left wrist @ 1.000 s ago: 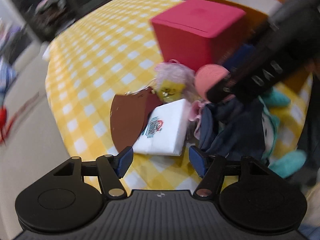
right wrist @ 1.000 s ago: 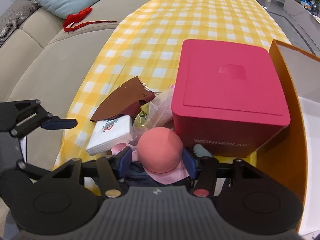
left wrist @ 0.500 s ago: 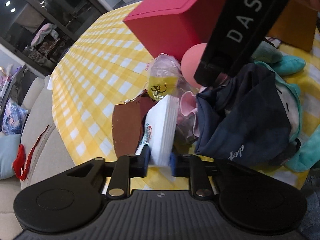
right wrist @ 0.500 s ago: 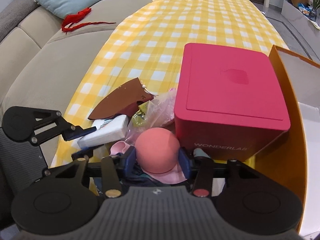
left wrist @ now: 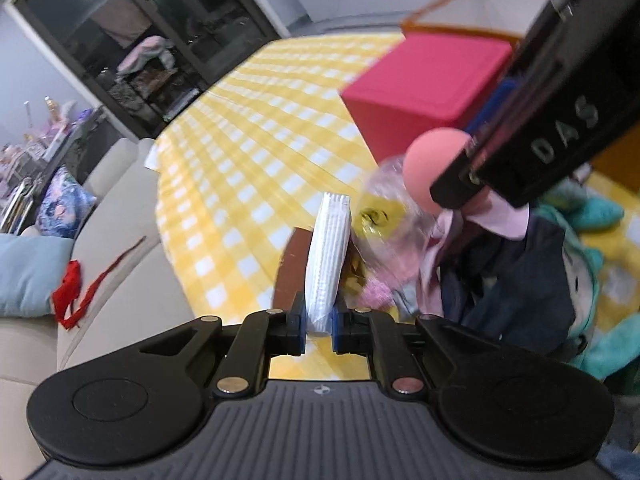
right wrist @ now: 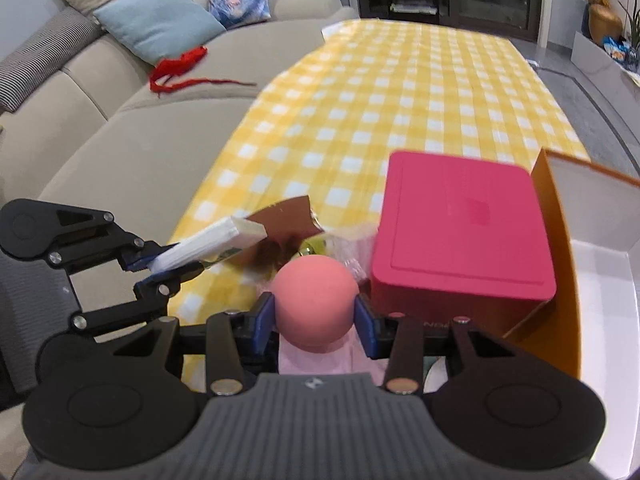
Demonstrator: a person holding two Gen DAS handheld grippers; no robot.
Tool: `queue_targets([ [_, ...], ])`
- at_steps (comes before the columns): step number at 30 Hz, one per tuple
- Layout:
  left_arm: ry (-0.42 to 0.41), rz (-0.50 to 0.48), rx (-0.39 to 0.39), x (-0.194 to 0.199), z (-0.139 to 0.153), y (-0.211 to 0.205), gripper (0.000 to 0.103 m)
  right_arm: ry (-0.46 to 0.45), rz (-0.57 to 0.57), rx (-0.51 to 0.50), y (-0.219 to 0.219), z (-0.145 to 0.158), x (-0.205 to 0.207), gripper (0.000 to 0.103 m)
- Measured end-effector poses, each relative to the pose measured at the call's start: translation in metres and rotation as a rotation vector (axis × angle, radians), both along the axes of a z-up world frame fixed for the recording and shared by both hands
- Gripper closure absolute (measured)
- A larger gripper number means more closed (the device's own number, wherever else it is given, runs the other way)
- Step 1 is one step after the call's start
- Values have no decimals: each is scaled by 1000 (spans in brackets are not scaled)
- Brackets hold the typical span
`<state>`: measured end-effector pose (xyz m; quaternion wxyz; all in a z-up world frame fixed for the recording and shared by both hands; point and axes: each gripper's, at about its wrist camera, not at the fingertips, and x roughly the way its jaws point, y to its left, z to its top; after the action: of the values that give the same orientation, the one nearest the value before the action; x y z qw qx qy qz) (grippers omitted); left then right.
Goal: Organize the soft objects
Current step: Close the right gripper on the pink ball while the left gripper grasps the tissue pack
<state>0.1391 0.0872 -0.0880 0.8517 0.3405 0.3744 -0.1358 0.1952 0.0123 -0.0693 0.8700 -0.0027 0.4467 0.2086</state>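
A white tissue pack (left wrist: 328,256) stands on edge between the pads of my left gripper (left wrist: 318,328), whose jaws are closing and press on it. In the right wrist view the pack (right wrist: 212,240) hangs tilted above the table edge in the left gripper (right wrist: 160,268). My right gripper (right wrist: 315,318) is shut on a pink ball (right wrist: 316,306), which is lifted over a pink cloth (right wrist: 320,360). The ball (left wrist: 430,164) also shows beside the right gripper's black body in the left wrist view.
A brown leather piece (right wrist: 286,222), a clear plastic bag (left wrist: 384,216), a navy cloth (left wrist: 516,288) and a teal plush (left wrist: 600,344) lie piled on the yellow checked table (right wrist: 400,100). A red box (right wrist: 464,232) and an open orange box (right wrist: 560,248) stand at the right. A sofa (right wrist: 120,148) runs along the left.
The left gripper closed on the tissue pack and raised it onto its edge. The right gripper tightened on the pink ball and rose with it.
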Motion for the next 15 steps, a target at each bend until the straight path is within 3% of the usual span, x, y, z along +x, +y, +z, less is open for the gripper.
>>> queue_targets([
  [15, -92, 90, -127, -37, 85, -15, 91, -81, 7, 50, -26, 49, -45, 60],
])
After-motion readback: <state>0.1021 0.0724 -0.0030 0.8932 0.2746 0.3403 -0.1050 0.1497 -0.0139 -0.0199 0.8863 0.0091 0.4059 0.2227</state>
